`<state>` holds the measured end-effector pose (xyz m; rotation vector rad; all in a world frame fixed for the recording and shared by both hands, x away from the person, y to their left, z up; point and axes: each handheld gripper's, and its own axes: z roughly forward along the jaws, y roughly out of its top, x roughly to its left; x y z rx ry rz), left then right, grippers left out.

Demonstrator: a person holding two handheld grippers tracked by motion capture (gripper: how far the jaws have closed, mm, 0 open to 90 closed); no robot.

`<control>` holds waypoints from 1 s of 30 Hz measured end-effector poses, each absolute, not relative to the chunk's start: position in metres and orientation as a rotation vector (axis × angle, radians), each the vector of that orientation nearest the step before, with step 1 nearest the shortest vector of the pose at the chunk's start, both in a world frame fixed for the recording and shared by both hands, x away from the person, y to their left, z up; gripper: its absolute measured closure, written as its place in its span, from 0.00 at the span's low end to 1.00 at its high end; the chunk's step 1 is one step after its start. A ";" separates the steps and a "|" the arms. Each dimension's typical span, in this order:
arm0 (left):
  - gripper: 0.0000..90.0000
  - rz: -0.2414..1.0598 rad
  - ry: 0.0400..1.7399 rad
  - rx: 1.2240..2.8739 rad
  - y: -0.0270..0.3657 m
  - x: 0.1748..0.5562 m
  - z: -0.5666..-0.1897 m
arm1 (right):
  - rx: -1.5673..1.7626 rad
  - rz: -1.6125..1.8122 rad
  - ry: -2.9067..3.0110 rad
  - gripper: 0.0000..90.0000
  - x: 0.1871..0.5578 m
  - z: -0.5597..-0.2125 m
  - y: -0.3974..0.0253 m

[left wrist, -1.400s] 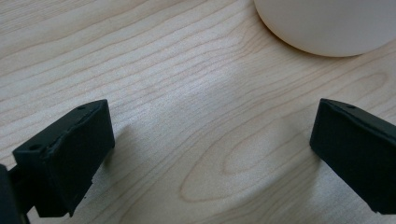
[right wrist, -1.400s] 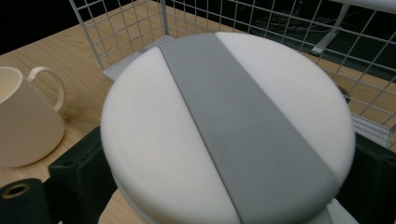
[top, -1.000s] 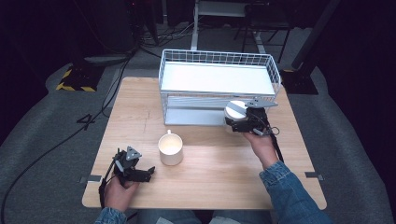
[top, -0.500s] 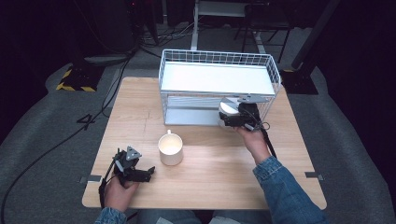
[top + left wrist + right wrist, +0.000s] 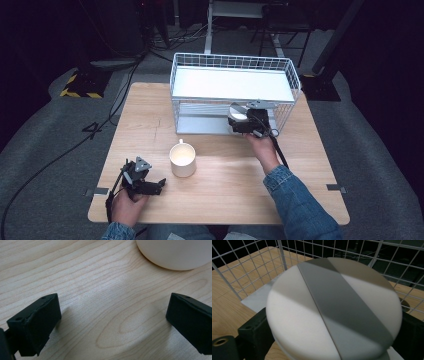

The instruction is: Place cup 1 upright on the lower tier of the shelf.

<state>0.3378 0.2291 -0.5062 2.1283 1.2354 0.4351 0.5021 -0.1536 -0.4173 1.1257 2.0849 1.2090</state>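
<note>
Your left gripper [image 5: 159,184] is parked near the table's [image 5: 300,165] front-left corner, jaws spread wide over bare wood, nothing in them. The white mug [image 5: 182,159] sits just right of it. Your right gripper [image 5: 235,120] is pinching the round white lid [image 5: 332,310] at the wire rack's [image 5: 230,62] lower shelf opening.

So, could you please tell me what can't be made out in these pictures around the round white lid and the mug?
- The round white lid: its underside and lower edge are cut off by the frame in the right gripper view; in the high view the right tool covers most of it.
- The wire rack: its lower shelf is partly hidden in the high view by its upper shelf.
- The mug: its upper part is cropped by the frame in the left gripper view.
</note>
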 end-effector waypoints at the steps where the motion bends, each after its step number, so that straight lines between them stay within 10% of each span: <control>1: 0.00 0.435 1.236 2.128 0.229 0.338 -0.506 | 1.127 1.209 2.082 0.08 0.503 -0.418 -0.153; 30: 0.00 0.436 1.236 2.128 0.229 0.338 -0.506 | 1.130 1.172 2.006 0.08 0.519 -0.438 -0.139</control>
